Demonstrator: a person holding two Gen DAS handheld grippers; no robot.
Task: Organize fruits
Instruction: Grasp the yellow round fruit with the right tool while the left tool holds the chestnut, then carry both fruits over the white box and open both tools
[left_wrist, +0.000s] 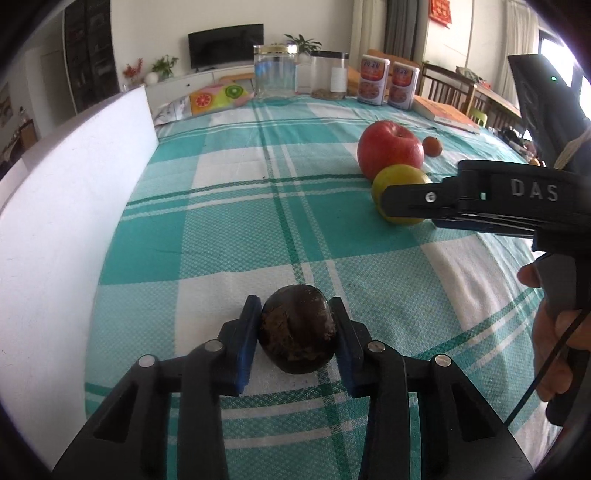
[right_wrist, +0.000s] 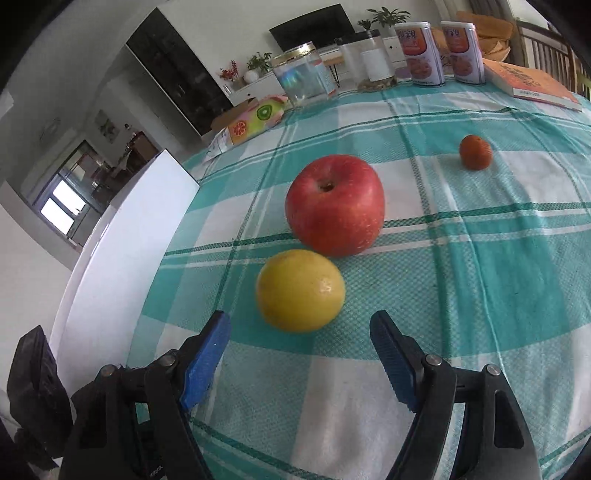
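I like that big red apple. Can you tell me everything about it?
The apple is round, red with faint yellowish streaks and smooth, shiny skin. It sits upright on the checked cloth, its brown stem dimple facing up. A lemon lies just in front, very close to it. No hand-held gripper touches it.

Both wrist views look low along the table (left_wrist: 229, 229) toward the far jars; both share the red apple (left_wrist: 390, 147) and, probably the same fruit, the yellow one (right_wrist: 300, 290).
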